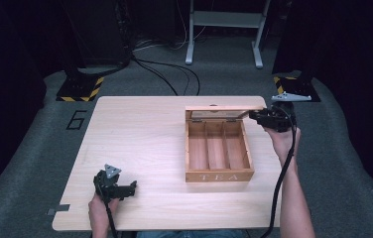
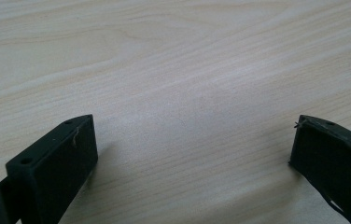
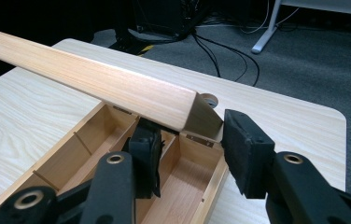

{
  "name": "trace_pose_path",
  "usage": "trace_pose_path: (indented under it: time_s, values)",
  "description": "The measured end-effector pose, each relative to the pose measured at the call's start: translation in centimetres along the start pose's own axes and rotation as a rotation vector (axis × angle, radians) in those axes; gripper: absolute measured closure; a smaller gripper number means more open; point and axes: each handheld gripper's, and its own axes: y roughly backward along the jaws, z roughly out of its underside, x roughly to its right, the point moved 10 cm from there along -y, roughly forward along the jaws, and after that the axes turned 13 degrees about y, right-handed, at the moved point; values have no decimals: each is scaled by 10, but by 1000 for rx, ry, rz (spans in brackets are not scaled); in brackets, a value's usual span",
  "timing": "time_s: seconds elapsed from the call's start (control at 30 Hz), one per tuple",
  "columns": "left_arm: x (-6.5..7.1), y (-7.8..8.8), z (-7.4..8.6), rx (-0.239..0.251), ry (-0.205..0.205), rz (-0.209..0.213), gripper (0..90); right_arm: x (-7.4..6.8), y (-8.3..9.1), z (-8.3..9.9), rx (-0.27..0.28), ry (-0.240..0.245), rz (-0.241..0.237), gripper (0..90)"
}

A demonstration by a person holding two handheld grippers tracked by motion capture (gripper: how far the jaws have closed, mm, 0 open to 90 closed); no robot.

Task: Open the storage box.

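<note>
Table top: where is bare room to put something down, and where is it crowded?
The table is bare left of the tea box, from the far edge down to the left hand-held gripper. A bare strip also lies between the box front and the near edge. It is crowded at the lid, where the right hand-held gripper works.

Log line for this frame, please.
right gripper: jaws astride raised lid corner | tea box: open | left gripper: open, over table

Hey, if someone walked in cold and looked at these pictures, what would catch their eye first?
Probably the wooden tea box right of the table's middle, its lid raised and three bare compartments showing. The right hand-held gripper has its jaws either side of the lid's corner. The left hand-held gripper sits open over bare table near the front left.
</note>
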Motion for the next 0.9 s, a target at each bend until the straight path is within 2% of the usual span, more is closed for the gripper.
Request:
trace_pose_path:
  time_s: [0.9]
  values:
    - [0,0,0,-2,-6,-2,4,0,0,1,7,2,3,576]
